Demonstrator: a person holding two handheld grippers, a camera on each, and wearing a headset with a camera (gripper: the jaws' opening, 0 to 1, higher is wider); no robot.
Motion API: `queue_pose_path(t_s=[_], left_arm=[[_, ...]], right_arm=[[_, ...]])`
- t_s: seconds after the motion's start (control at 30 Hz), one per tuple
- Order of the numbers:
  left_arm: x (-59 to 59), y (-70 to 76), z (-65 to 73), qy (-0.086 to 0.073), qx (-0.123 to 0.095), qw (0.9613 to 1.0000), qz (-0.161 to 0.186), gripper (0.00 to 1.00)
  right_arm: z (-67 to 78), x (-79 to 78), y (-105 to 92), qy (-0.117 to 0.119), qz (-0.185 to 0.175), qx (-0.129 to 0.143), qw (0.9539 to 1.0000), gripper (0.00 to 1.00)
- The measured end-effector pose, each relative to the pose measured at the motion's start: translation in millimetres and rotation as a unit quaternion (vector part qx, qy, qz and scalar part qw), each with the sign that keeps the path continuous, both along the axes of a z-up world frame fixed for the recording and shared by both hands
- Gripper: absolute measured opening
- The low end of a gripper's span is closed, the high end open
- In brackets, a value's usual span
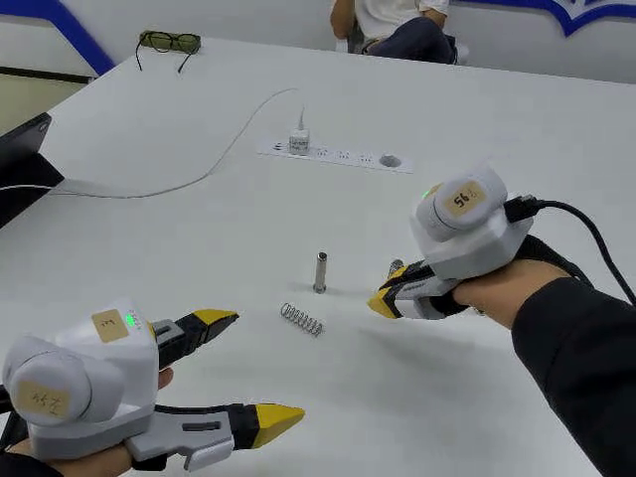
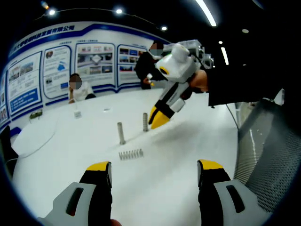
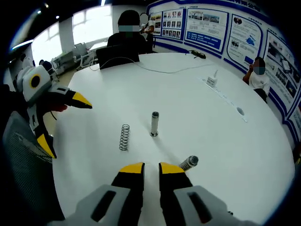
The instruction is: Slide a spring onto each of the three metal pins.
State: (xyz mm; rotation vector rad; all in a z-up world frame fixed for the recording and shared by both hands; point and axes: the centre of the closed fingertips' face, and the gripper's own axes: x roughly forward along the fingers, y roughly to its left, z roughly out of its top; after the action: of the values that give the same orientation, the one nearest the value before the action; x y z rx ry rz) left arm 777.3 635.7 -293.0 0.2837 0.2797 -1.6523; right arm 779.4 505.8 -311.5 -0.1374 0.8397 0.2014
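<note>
Left hand-held gripper [image 1: 248, 368] waits wide and empty at lower left. The right hand-held gripper [image 1: 383, 303], narrow and holding nothing, sits mid-right beside a pin [image 3: 189, 162] that seems to carry a spring already. A loose spring [image 1: 301, 319] lies at centre on the desk [image 1: 199, 229], just below a bare upright pin [image 1: 320, 271]. A clumsy pinch could roll the spring away or topple that pin.

White power strip [image 1: 336, 155] lay on the bench [image 1: 497, 109]. A white plug [image 1: 299, 139] stood at the strip's left end, its cable [image 1: 199, 178] trailing leftward. Dark glasses [image 1: 169, 42] rested beyond the strip, far left. A seated person [image 1: 402, 30] was behind it.
</note>
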Motion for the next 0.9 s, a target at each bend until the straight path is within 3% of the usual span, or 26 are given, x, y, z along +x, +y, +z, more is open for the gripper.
queue_pose_path(t_s=[0.47,0.9], left_arm=[[-0.3,0.5,-2.1,0.0,0.003,1.0,0.003,0.76],[0.0,2.4,-3.2,0.0,0.007,1.0,0.007,0.76]], right_arm=[[-11.8,10.7,34.9,0.003,0.038,0.014,0.9992,0.14],[-21.5,17.7,52.1,0.004,0.056,0.02,0.9982,0.17]])
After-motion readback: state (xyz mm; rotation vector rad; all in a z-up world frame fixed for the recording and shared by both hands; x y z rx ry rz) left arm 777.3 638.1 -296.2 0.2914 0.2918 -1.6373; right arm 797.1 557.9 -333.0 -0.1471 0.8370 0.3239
